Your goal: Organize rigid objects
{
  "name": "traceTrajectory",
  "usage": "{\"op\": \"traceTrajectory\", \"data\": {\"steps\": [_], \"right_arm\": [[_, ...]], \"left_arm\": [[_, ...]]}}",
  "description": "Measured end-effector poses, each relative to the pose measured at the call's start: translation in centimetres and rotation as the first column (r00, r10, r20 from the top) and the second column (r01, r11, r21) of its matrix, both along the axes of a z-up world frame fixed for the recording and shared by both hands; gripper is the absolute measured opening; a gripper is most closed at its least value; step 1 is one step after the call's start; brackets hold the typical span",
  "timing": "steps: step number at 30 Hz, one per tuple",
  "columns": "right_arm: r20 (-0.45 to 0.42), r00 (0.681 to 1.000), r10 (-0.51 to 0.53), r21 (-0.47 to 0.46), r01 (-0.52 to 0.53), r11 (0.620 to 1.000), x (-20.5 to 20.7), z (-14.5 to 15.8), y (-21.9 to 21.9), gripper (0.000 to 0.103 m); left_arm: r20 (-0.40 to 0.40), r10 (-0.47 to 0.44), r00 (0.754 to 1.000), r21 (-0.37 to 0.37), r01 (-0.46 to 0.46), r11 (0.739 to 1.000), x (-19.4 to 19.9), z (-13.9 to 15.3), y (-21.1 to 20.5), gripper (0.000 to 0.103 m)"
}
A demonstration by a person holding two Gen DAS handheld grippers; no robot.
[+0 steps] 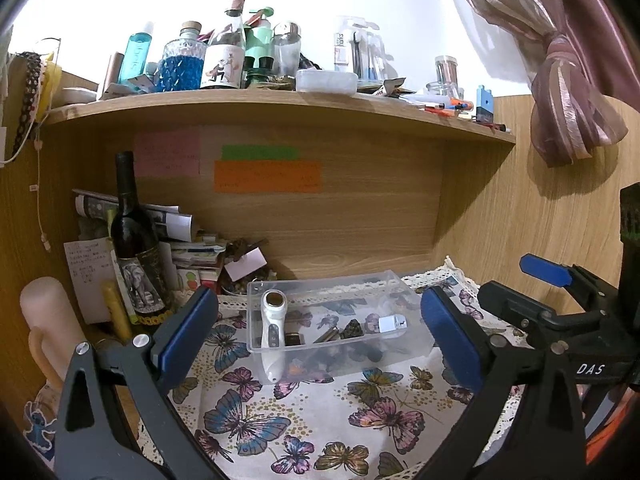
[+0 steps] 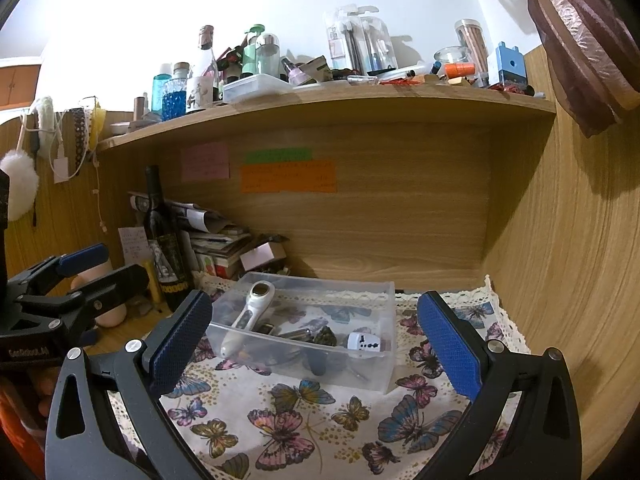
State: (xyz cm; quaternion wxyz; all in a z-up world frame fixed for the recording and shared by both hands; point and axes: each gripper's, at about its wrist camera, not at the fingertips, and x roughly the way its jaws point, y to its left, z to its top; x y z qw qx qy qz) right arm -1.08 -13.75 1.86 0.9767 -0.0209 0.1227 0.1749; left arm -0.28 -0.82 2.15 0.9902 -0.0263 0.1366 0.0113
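— Both claws, left (image 1: 316,336) and right (image 2: 316,344), spread wide, holding nothing, hovering over butterfly cloth (image 1: 320,412) on desk.
— Progress?
— Seemingly near done. Clear bin (image 1: 340,360) on cloth already loaded: white handheld device (image 1: 272,332), travel adapter (image 2: 366,346), small dark pieces. No loose items on cloth.
— View differences?
— Adapter's socket face seen only from right wrist. Beige cylinder (image 1: 48,320) beside wine bottle (image 1: 134,240) clearer from left.
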Motion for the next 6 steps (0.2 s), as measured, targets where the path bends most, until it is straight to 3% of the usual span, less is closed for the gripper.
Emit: {"op": "traceTrajectory", "data": {"steps": [6], "right_arm": [[-0.009, 1.0, -0.004, 0.0, 0.004, 1.0, 0.27, -0.14, 0.09, 0.103]], "left_arm": [[0.016, -0.011, 1.0, 0.008, 0.011, 1.0, -0.11, -0.01, -0.24, 0.103]]}}
